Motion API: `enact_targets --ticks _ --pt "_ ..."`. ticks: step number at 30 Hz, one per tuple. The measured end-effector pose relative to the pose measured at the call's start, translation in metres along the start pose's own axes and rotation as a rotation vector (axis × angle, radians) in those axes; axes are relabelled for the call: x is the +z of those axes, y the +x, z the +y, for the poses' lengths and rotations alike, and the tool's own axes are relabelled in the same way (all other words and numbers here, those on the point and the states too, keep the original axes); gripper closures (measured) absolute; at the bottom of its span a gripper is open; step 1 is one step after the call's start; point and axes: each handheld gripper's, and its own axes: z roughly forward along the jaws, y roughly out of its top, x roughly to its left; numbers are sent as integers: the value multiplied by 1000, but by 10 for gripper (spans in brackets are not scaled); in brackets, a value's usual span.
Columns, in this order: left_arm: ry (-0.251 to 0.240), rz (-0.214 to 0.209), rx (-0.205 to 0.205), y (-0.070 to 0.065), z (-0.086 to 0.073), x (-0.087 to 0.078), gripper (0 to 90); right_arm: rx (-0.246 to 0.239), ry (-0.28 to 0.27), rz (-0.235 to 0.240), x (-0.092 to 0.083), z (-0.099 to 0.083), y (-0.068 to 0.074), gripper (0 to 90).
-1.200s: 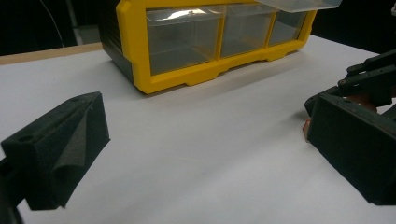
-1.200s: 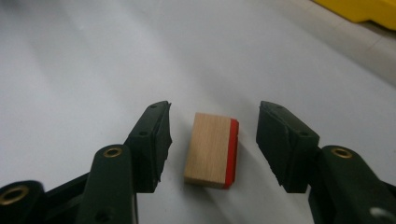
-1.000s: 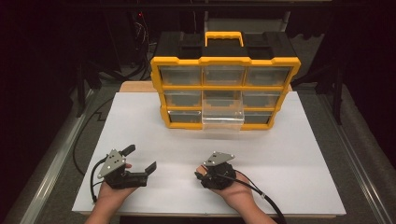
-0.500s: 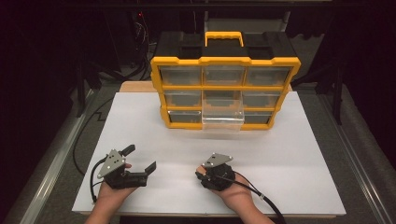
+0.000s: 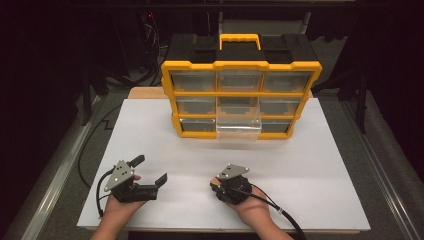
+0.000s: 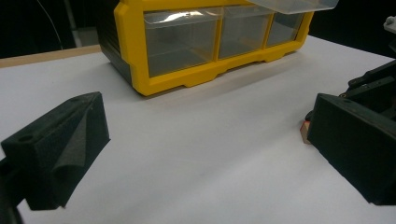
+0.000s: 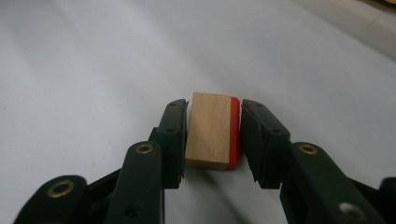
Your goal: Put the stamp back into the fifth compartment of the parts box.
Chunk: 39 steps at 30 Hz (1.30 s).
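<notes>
A small wooden block (image 7: pixel 210 130) with one red face lies on the white board. My right gripper (image 7: pixel 213 135) has just been closing on it, and its black pads (image 7: pixel 175 135) now meet the block's two sides. From above, the right gripper (image 5: pixel 218 186) sits near the board's front edge and points left. To its left, my left gripper (image 5: pixel 150 170) rests on the board, open and with nothing between its fingers. Its own view has the left gripper (image 6: pixel 201 154) facing the organizer, with the block (image 6: pixel 306 133) just past its right jaw.
A yellow and black drawer organizer (image 5: pixel 240 95) stands at the back of the white board (image 5: pixel 300 165). Its bottom middle clear drawer (image 5: pixel 239 125) is pulled out. Dark rails and cables run along the table's left side (image 5: pixel 85 150).
The right gripper's jaws have drawn a little closer together. Both hands stay where they were.
</notes>
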Motion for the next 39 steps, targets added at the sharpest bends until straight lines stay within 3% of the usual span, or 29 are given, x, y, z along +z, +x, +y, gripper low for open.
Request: enact_targets --ticks 13,22,35,39 --pt "-1 -1 -1 0 0 1 3 2 -13 -3 0 -2 0 674" --pt "4 -4 -12 0 -1 1 3 -22 -24 16 -3 -1 -4 675" --pt "7 -1 -16 0 -2 2 3 -50 -43 5 -34 -7 -22 675" --pt "9 2 -19 0 -3 2 3 -28 -60 6 -49 -10 -34 675"
